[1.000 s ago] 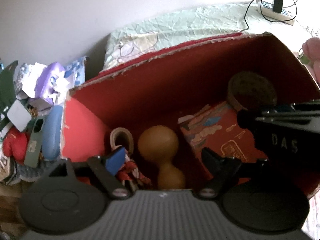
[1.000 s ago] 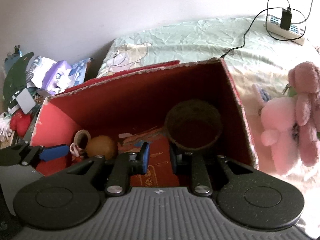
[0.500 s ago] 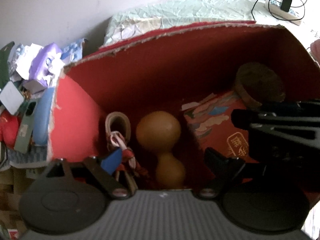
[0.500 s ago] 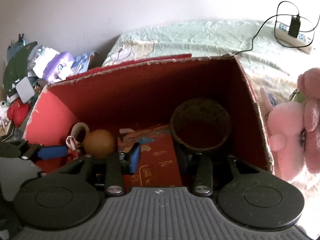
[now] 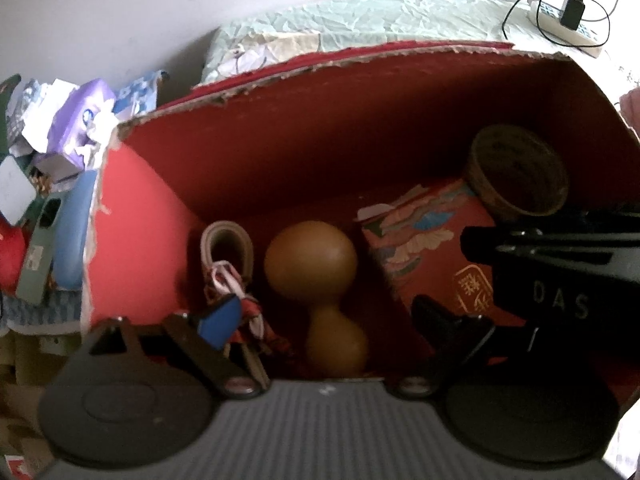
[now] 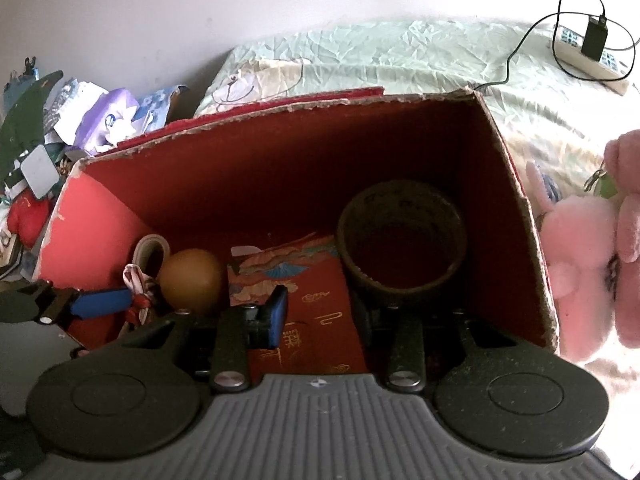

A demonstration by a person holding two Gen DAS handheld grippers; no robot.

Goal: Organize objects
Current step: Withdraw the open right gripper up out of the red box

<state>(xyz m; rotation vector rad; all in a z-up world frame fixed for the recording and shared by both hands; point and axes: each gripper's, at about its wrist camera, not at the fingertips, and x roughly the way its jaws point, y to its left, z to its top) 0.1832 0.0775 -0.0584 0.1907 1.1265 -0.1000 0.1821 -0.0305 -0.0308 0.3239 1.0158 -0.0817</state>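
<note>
A red cardboard box point(image 5: 360, 56) point(image 6: 280, 160) holds a tan gourd point(image 5: 310, 266) point(image 6: 192, 276), a beige tape roll point(image 5: 226, 240) point(image 6: 150, 246) with a red-and-white cord point(image 5: 228, 280), a red printed packet point(image 5: 432, 256) point(image 6: 316, 304) and a brown round cup point(image 5: 520, 176) point(image 6: 402, 240). My left gripper point(image 5: 324, 308) hangs over the gourd, its jaws opening, pads clear of it. My right gripper point(image 6: 322, 308) is over the red packet, jaws closing with nothing pinched; the cup stands just beyond its right finger. The right gripper's black body point(image 5: 560, 280) shows in the left wrist view.
Pink plush toys point(image 6: 580, 260) lie on the pale green sheet point(image 6: 400, 60) right of the box. A power strip with charger and cable point(image 6: 592, 52) point(image 5: 568, 28) sits at the far right. A heap of packets and boxes point(image 5: 72, 120) point(image 6: 100, 120) crowds the left side.
Both views have drawn a little closer to the box. The right gripper's fingers stand wider apart than a second ago. The left fingers have spread slightly. The gourd, packet and cup stay in place.
</note>
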